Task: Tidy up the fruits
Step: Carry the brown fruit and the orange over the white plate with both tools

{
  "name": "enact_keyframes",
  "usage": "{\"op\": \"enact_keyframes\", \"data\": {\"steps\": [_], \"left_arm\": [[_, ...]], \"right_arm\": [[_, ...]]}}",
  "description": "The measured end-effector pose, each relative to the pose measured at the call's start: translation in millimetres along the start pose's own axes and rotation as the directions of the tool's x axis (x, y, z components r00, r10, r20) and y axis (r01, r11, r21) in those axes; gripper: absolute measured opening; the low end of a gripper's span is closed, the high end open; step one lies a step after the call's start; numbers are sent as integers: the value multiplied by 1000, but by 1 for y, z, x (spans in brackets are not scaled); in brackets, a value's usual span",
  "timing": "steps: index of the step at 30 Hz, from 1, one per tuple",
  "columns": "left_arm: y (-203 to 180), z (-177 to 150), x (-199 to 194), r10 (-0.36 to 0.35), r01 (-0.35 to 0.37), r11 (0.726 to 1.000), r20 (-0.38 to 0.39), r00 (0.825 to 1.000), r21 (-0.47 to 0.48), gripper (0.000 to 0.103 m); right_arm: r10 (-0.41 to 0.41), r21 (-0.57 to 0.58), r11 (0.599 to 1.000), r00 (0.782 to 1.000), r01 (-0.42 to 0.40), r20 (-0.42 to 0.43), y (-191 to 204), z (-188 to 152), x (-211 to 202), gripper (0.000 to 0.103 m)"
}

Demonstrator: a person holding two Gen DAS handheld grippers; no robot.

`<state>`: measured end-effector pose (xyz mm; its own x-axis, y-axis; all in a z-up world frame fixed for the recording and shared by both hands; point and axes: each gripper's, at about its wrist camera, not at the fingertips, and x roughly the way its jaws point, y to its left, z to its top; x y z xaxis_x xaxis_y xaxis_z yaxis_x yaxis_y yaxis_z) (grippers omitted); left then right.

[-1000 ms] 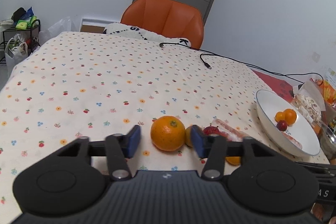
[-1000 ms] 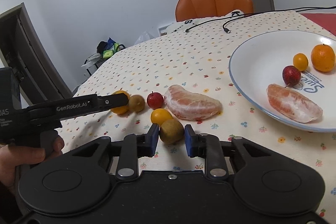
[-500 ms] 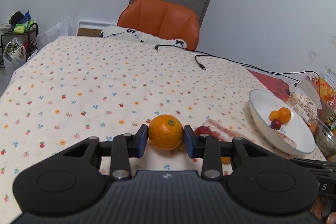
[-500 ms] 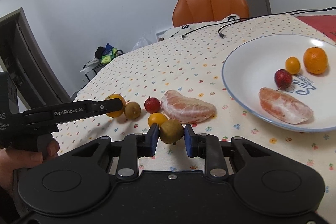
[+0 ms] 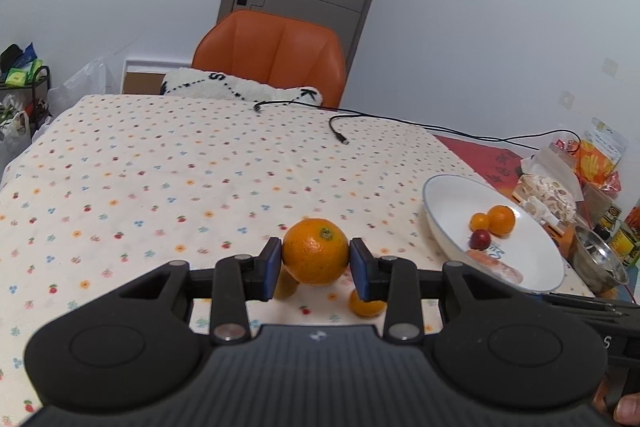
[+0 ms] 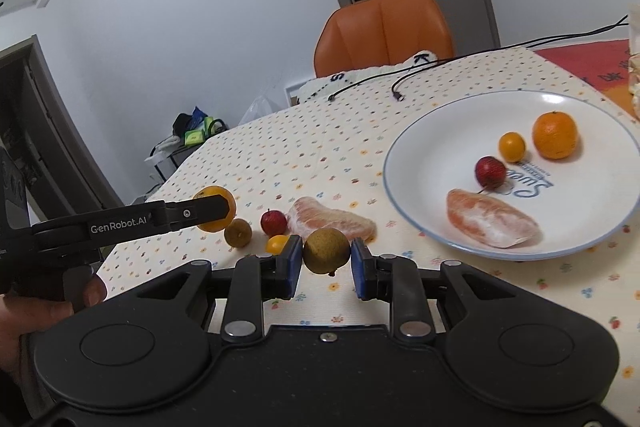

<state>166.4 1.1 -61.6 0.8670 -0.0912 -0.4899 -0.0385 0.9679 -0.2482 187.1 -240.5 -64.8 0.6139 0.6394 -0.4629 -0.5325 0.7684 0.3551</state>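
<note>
My left gripper (image 5: 315, 263) is shut on a large orange (image 5: 315, 251), held above the flowered tablecloth. My right gripper (image 6: 326, 261) is shut on a brown-green round fruit (image 6: 327, 251), also off the table. Beneath lie a peeled citrus segment (image 6: 332, 223), a small red fruit (image 6: 273, 222), a small yellow-orange fruit (image 6: 277, 243) and another brown fruit (image 6: 237, 233). The white plate (image 6: 440, 131) on the right holds an orange (image 6: 555, 135), a small orange fruit (image 6: 511, 146), a red fruit (image 6: 490, 172) and a citrus segment (image 6: 492, 219).
An orange chair (image 5: 272, 55) with a white cushion (image 5: 236, 89) stands at the table's far edge. Black cables (image 5: 340, 131) trail across the cloth. Snack bags (image 5: 596, 155) and a metal bowl (image 5: 600, 259) crowd the right edge beyond the plate (image 5: 448, 203).
My left gripper shut on the large orange and rose with it. My right gripper, holding the brown-green fruit throughout, lifted higher off the cloth.
</note>
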Motion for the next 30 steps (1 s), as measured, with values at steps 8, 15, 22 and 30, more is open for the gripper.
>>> {"op": "enact_keyframes", "data": {"steps": [8, 15, 22, 30], "left_arm": [[-20, 2, 3, -34, 34, 999, 0, 999, 24, 35], [-36, 3, 7, -60, 60, 997, -2, 998, 41, 35], [-55, 5, 13, -90, 90, 994, -3, 996, 59, 35], [-76, 4, 23, -130, 131, 988, -15, 991, 79, 35]], "right_arm": [[-35, 9, 999, 999, 35, 31, -10, 2, -15, 25], [-64, 31, 998, 997, 62, 49, -24, 4, -27, 25], [-92, 46, 995, 994, 89, 65, -37, 6, -40, 25], [-135, 70, 989, 988, 129, 80, -55, 7, -51, 25]]}}
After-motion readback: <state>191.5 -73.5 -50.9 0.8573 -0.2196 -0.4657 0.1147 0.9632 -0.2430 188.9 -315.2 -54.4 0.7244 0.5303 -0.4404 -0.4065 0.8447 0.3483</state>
